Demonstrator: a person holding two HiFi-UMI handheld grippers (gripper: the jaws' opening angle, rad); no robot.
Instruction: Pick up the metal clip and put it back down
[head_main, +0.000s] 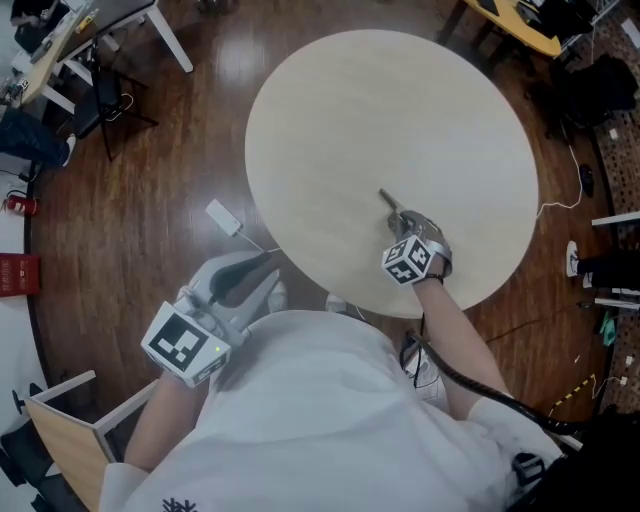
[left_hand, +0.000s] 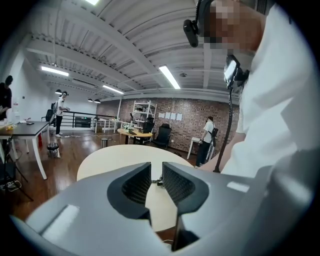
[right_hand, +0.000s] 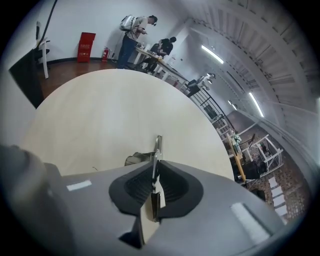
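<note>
Off the near left edge of the round pale table, the left gripper is being held over the dark wood floor, its jaws standing slightly apart with nothing between them. Toward the near right of the tabletop, the metal clip is being pinched flat in the closed jaws of the right gripper, its far end sticking out past the fingertips.
</note>
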